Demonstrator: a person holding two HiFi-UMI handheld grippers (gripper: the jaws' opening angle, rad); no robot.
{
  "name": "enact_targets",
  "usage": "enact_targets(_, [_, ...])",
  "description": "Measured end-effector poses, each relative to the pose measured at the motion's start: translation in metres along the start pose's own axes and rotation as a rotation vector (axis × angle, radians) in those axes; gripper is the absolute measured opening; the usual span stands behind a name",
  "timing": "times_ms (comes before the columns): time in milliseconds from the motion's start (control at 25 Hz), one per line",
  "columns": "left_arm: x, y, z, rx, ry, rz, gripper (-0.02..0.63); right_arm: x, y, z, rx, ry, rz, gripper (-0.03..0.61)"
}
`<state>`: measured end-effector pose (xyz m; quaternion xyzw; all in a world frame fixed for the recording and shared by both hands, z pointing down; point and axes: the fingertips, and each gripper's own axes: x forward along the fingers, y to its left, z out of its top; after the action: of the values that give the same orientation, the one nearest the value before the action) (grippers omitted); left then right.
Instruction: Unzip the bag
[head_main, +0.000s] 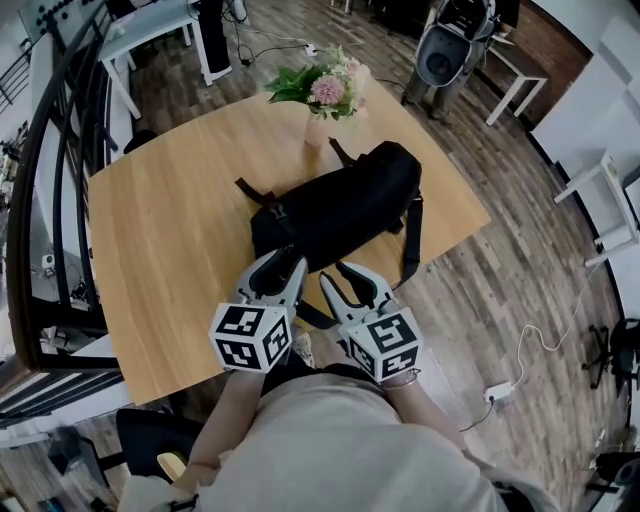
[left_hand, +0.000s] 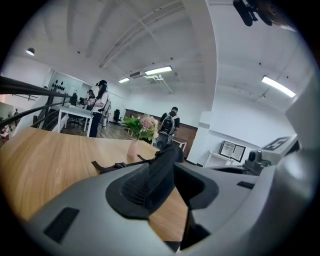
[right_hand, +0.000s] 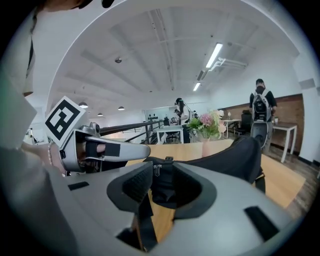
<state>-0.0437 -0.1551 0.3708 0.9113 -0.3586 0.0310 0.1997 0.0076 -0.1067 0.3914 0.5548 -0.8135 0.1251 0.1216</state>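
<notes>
- Approach step: the left tool (head_main: 280, 268) and right tool (head_main: 345, 280), both released, hover at the near end of the bag (head_main: 345, 205).
- Next, the right tool likely must clamp the zipper pull (right_hand: 157, 169) ahead of it.

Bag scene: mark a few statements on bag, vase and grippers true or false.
1. The bag lies on the wooden table. True.
2. The vase of flowers has tipped over. False: it stands upright beyond the bag.
3. The right gripper has its fingers shut on the zipper pull. False: the fingers stand apart, not pinching the pull.
4. Bag fabric sits between the fingers of the left gripper. True.
</notes>
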Motion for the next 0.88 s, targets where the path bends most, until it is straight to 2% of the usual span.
enact_targets(400, [0.008, 0.041, 0.018, 0.054, -0.022, 0.069, 0.166, 0.042, -0.007, 0.008, 0.001, 0.019, -0.001, 0.114])
enact_targets(680, [0.004, 0.055, 0.005, -0.012, 0.009, 0.08, 0.166, 0.054, 0.012, -0.005, -0.031, 0.071, 0.045, 0.115])
enact_targets(880, [-0.004, 0.083, 0.005, -0.06, -0.026, 0.183, 0.167, 0.063, 0.008, -0.006, -0.042, 0.074, 0.06, 0.114])
